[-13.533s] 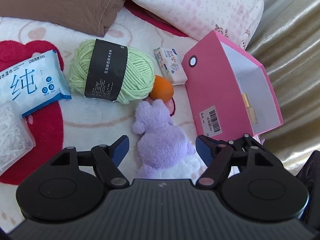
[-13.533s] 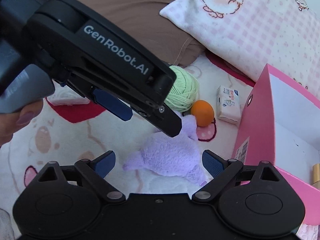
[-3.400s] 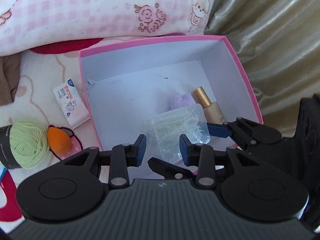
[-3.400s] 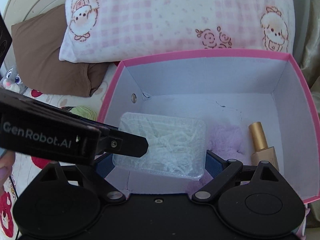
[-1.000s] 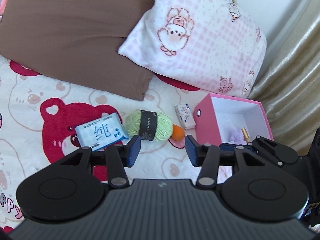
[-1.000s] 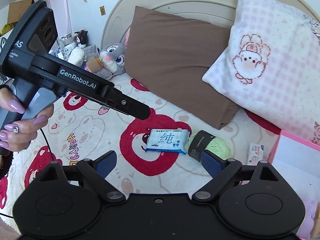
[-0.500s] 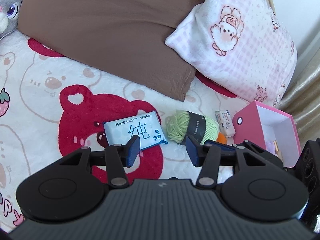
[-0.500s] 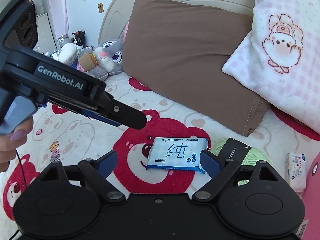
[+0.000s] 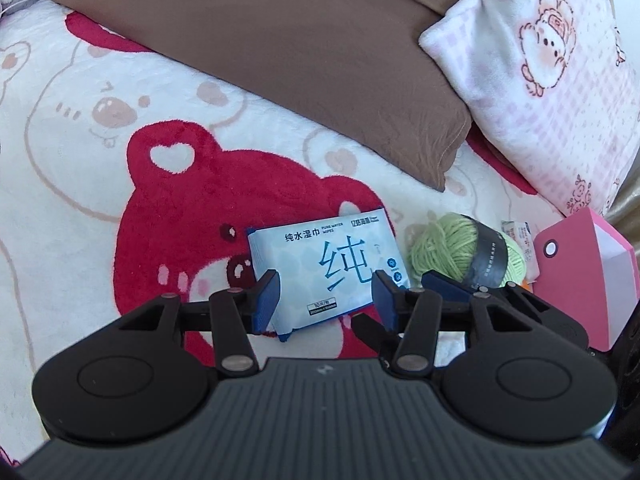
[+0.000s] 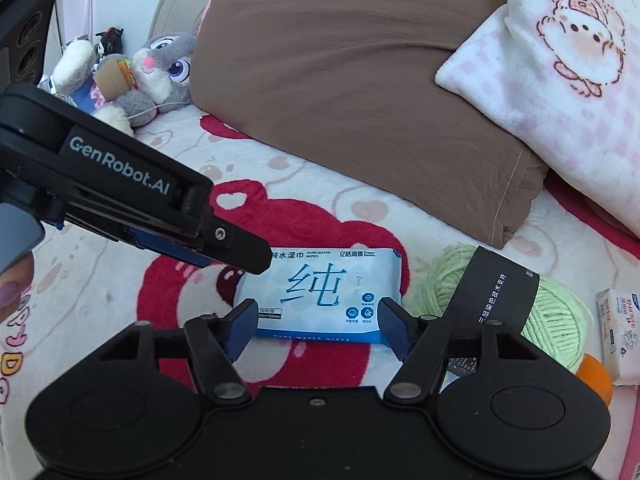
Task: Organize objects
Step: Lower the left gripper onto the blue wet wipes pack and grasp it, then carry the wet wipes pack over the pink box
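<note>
Nearest in the right wrist view, the right gripper (image 10: 314, 320) hangs over the near long edge of the wet wipes pack (image 10: 320, 294), its jaws closing with the pack framed between the blue pads but not yet pressed. The left gripper (image 9: 326, 296) is part open and grips nothing; its pads stand above the same pack (image 9: 320, 268), which lies flat on the red bear print of the blanket (image 9: 172, 208). In the right wrist view the left gripper's black finger crosses the pack's upper left corner. To the left of the pack the blanket is bare; just to its right sits the green yarn ball (image 10: 520, 304) with a black label, a small gap between them. Past the yarn lie an orange ball (image 10: 596, 376), a small tissue pack (image 10: 620, 336) and the pink box (image 9: 580, 280) at the blanket's right edge. Farther back the brown pillow (image 9: 280, 40) and pink checked pillow (image 9: 552, 80) close off the far side, with plush toys (image 10: 152, 68) in the far left corner.
</note>
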`<state>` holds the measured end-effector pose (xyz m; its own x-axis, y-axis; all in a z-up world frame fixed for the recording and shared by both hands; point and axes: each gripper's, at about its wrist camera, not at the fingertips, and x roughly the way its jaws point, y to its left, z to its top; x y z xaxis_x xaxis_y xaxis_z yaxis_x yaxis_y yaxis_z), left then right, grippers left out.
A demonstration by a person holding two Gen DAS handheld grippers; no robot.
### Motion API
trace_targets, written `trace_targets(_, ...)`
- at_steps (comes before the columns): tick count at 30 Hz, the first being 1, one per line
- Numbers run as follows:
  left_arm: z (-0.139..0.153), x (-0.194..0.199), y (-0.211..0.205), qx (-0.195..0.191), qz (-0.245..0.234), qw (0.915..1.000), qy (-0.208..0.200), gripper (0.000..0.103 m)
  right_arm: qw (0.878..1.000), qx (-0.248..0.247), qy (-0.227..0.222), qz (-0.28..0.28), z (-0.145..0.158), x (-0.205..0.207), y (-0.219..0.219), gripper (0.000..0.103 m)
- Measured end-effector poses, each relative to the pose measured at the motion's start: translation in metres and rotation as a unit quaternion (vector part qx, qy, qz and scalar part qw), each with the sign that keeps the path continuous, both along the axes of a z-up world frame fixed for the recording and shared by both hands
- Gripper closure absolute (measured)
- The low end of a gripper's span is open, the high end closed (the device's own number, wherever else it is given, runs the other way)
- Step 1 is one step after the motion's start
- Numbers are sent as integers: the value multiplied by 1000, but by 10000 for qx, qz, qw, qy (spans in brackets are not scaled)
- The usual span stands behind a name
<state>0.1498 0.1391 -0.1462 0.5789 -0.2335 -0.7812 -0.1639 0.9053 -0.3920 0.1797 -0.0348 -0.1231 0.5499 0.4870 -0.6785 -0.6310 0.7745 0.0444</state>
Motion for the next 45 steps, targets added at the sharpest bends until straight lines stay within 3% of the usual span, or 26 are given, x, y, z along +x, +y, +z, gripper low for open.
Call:
trace_targets(7,-30,11,-2,233,35,9995,206,54,9989,-404,227,-96,-23,20,10,30)
trace_targets(12,-47,10,1,233,248,9994,118,54,9984,-536,105,150,-34,14,17,14)
trace_targets(17,-55,0,5,-497,312,9982,-75,72,9989,-423,140,126,-36,7,14,15)
trace_targets(20,-50,-10,-1,-338,351,9988,-6,76,9990,-292,303,166,-31,2,7,20)
trace_targets(26,-46,-39,-3,-439,370,9980,265,77,9975,-244,549,363,-23,-31,-4,20)
trace_targets(30,-53,-47,-8,-723,272,9914,1058,74,9938,-196,953,532,-21,-52,-21,20)
trace_targets(34,-43,-58,-34,-183,-98,9948,1001,71,9827,333,1731,575,-20,-62,-50,20)
trace_targets(39,-51,-63,-42,-537,-159,9924,1093,71,9758,691,2064,189,-19,-64,-81,20)
trace_targets(42,-52,-67,-45,-378,-8,9944,991,71,9648,1073,2393,-179,-24,-53,-95,19)
trace_targets(45,-52,-69,-44,-411,67,9946,946,73,9555,1068,2689,-583,-37,-42,-98,22)
